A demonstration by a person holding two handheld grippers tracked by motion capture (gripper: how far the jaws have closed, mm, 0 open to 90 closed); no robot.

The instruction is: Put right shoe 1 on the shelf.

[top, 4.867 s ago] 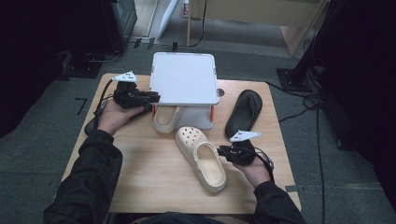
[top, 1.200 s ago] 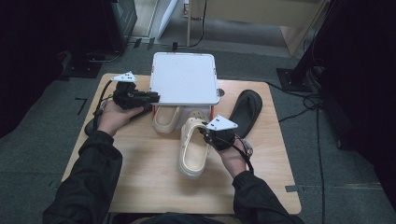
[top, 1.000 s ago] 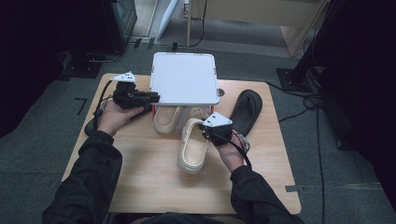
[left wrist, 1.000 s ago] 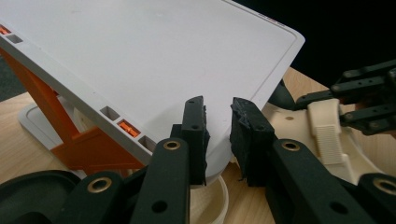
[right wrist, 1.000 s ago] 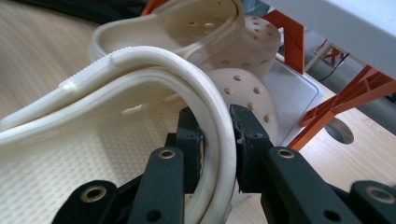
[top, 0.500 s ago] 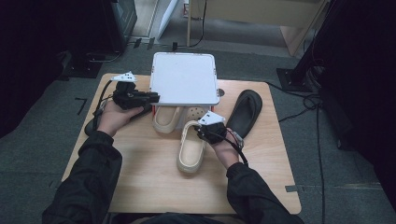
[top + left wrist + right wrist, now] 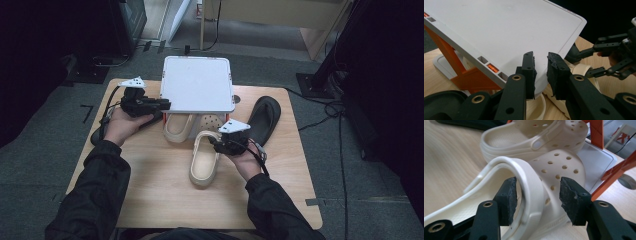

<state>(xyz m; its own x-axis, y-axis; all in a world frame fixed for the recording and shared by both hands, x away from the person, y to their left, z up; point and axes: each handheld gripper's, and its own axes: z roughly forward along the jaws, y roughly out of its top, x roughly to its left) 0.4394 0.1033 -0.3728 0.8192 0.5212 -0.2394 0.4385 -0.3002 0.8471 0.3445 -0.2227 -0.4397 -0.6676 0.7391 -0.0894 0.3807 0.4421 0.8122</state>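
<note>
Near clog: a cream perforated clog (image 7: pixel 204 160) lies on the wooden table (image 7: pixel 150 190), toe pointing away from the person and tucked at the front edge of the white rack; its heel strap is folded forward over the foot opening.
Near clog, close up: in the right gripper view the clog (image 7: pixel 554 172) has its strap arching between the two black jaws, the left pad just beside the strap's inner side, the right pad apart from the toe's side wall.
Right gripper: the right gripper (image 7: pixel 226 145) sits at the clog's right side near the strap; its jaws have just been opening and now stand wide around the strap without pressing on it (image 7: pixel 536 200).
Second clog: a matching cream clog (image 7: pixel 179 125) lies just to the left, toe under the rack, close beside the first; in the right gripper view it sits behind the near one (image 7: pixel 534 137).
Rack: a white flat-topped rack (image 7: pixel 197 82) on orange legs stands at the table's far middle, over both toes.
Left gripper: the left gripper (image 7: pixel 162 104) rests at the rack's left front corner; its jaws stand narrow, clamped on the edge of the white top (image 7: pixel 541 72).
Black sandal: a black sandal (image 7: pixel 265 117) lies to the right of the rack, apart from the clogs.
Person: dark sleeves (image 7: pixel 95 195) come in from the bottom.
</note>
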